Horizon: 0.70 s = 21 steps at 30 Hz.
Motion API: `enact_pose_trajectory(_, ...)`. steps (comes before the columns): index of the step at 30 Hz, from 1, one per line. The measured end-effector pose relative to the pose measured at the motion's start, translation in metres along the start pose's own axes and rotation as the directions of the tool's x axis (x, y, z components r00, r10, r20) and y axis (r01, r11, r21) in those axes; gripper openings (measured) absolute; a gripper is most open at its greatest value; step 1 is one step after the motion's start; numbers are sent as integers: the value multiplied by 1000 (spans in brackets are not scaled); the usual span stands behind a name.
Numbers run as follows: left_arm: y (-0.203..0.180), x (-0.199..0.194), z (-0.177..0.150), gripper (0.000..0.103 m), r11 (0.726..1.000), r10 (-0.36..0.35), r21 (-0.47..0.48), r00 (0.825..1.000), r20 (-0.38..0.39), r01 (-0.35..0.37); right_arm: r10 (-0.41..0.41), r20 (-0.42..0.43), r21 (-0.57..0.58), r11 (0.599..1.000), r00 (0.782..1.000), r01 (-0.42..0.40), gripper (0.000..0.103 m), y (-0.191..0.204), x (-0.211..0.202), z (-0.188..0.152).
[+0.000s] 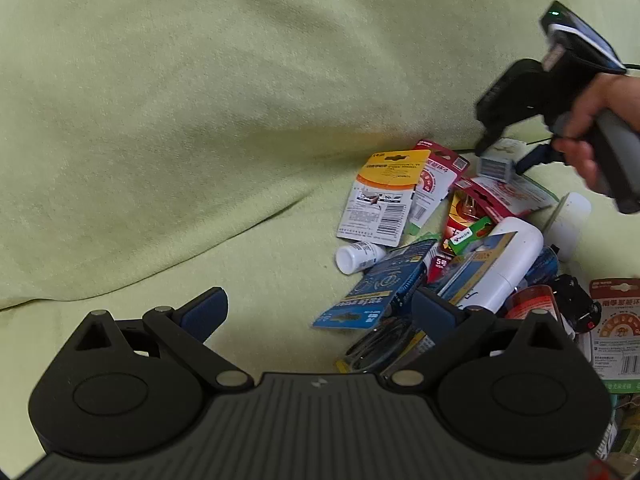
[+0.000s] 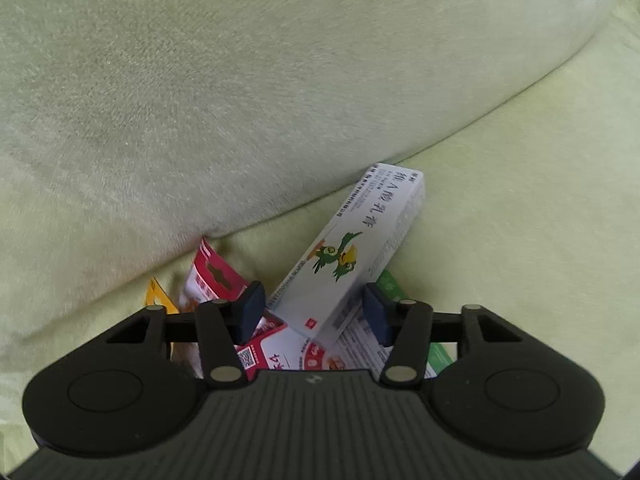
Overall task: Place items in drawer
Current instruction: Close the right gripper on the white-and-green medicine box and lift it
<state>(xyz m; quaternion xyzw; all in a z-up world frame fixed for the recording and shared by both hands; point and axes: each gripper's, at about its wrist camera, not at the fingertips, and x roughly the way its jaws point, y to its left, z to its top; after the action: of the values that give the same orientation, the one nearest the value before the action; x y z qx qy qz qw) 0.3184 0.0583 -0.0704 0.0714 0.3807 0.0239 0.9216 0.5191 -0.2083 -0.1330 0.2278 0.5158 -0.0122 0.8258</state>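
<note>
The right gripper (image 2: 314, 314) stands with its blue pads parted to either side of the near end of the white ointment box (image 2: 352, 248), a gap showing at each pad, so it grips nothing. That box lies tilted, its near end propped on the red card packets (image 2: 212, 276) and its far end down by the crease of the green sofa cushion (image 2: 200, 120). If the pads close this low on the corner, the box could pivot or slide off the slick packets beneath it, or a packet could be pinched along with it.

Seen from the left wrist, the person's hand (image 1: 596, 128) grips the handle with the tool pitched steeply down at the box.

The left gripper (image 1: 320, 312) hovers wide apart and empty, left of the box, above the pile of items (image 1: 460, 248). No drawer is in view
</note>
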Motion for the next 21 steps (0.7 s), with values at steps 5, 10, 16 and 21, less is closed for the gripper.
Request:
enact_pose_trajectory(5,-1,3,-1,99,1000,12,-7,1000,-16,-12,-25,-1,-16,1000,1000,25,36,-25,-23,-4)
enact_pose_trajectory(10,-2,6,-3,99,1000,23,-14,999,-33,-24,-117,15,-95,988,993,118,34,-29,-12,-9)
enact_pose_trajectory(16,-2,3,-5,99,999,28,-19,999,-41,-28,-75,52,-105,991,996,80,34,-34,-12,-20)
enact_pose_trajectory(21,-2,-5,-8,99,1000,19,-24,999,-42,-20,54,94,-57,997,994,-49,34,-81,-31,-25)
